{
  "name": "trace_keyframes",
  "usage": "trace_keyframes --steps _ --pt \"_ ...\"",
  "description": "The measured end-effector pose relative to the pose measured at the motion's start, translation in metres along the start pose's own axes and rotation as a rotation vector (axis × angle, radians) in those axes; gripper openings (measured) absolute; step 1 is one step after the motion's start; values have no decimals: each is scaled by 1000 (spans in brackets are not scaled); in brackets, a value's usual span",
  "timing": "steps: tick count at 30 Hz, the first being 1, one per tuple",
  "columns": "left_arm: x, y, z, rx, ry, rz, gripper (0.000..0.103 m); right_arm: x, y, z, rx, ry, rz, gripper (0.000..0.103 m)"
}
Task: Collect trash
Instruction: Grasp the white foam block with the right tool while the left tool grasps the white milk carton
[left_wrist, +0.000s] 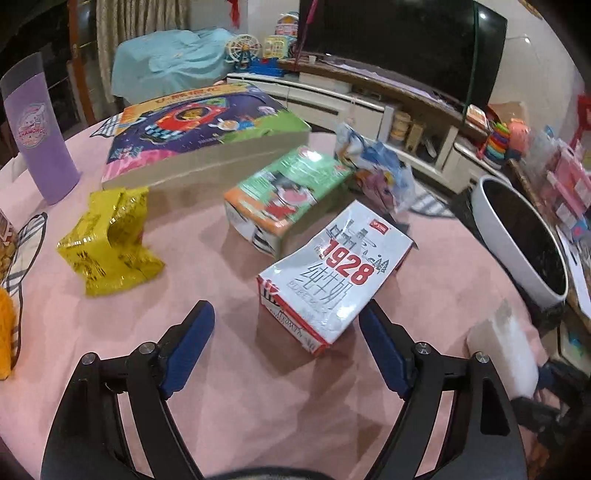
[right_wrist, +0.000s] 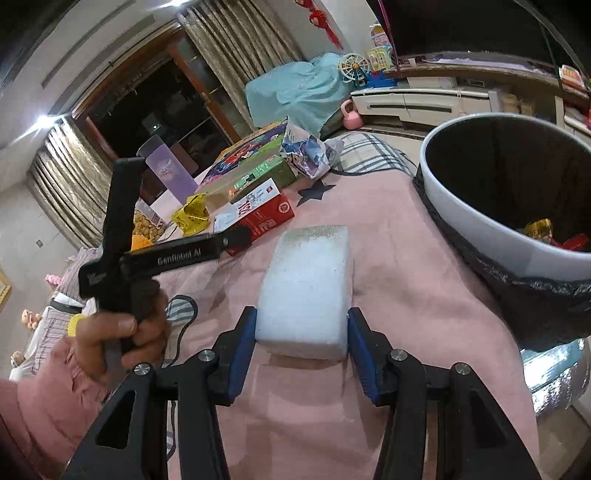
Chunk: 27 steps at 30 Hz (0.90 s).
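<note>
In the left wrist view my left gripper is open, its jaws on either side of the near end of a white and red "1928" milk carton that lies on the pink tablecloth. In the right wrist view my right gripper has its blue pads against both sides of a white foam block that rests on the cloth. The white bin with a black liner stands to the right, with wrappers inside. The left gripper's black body shows at the left, held by a hand.
A crumpled yellow wrapper, a green and orange box, a crumpled blue and white bag, a large picture box and a purple cup are on the table. The bin stands at the right edge.
</note>
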<state>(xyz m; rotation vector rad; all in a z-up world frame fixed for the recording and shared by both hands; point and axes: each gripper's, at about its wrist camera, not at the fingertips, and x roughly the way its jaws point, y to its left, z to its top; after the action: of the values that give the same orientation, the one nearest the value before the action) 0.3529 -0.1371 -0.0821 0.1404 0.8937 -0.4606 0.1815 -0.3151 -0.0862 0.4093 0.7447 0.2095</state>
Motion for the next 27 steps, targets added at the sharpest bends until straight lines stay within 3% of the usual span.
trace_keyframes --steps 2,4,5,7,8,15,18,24,26,27 --pt "3 2 2 -14 4 -25 79 3 -4 0 17 13 8 50" --pt "4 -1 1 0 9 -42 55 7 -3 2 10 27 -4 51" --pt "4 -5 2 17 7 -49 50 8 0 3 -1 31 -11 51" --pt "2 -10 0 48 2 -59 17 10 4 4 -19 34 -27 51" --pt "2 -14 -2 65 7 -61 14 11 4 3 -21 34 -28 51" --pt "-30 -20 -23 37 -47 -36 10 0 -1 1 4 1 27 50" --pt "-54 -20 -45 -30 -34 -45 9 -12 5 -3 -23 -29 19 50" --pt "-83 -39 -100 -60 32 -53 10 -23 -4 -23 34 8 57 50" --pt "-89 -40 -112 -53 46 -38 20 -28 -10 -27 57 6 70 50" --pt "-92 -40 -114 -46 42 -36 34 -31 -12 -28 60 6 71 50"
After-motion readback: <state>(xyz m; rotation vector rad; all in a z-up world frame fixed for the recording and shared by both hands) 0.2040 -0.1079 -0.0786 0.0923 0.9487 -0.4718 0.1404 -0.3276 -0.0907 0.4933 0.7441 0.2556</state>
